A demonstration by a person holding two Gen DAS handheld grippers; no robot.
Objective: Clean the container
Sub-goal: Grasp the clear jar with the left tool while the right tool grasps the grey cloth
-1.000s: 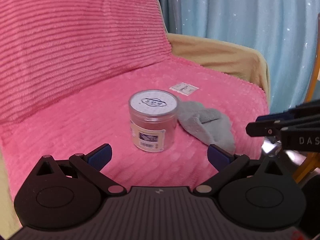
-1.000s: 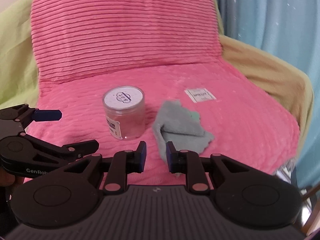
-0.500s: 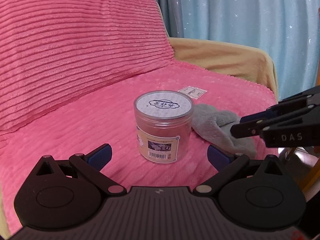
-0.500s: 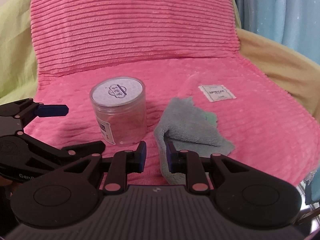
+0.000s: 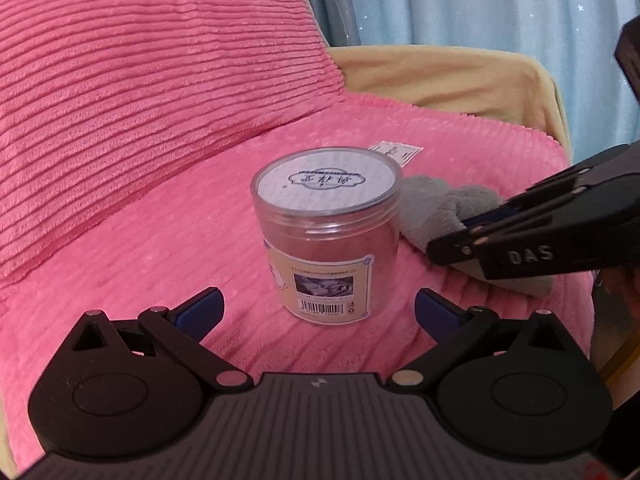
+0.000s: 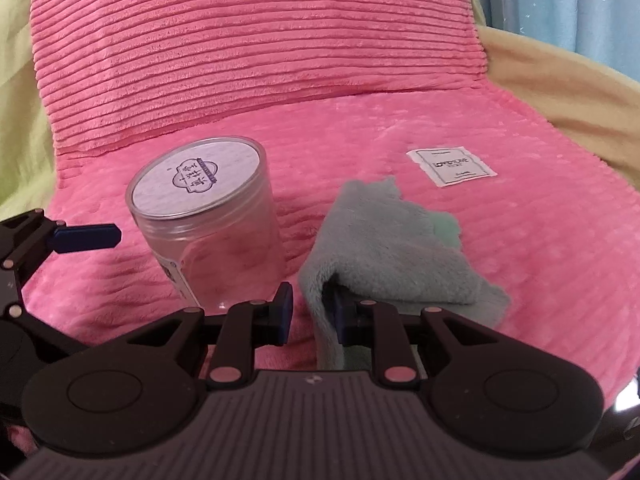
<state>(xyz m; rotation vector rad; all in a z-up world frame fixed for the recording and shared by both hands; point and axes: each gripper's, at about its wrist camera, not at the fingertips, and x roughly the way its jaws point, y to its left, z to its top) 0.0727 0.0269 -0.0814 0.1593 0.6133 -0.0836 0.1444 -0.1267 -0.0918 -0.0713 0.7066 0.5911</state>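
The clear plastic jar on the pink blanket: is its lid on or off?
On. The white-labelled lid covers the clear plastic jar.

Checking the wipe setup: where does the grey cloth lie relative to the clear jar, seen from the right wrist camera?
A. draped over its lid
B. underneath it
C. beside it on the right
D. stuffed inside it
C: the grey cloth lies on the pink blanket right of the upright clear jar.

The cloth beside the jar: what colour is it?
Grey, with a small green patch; the cloth shows best in the right wrist view.
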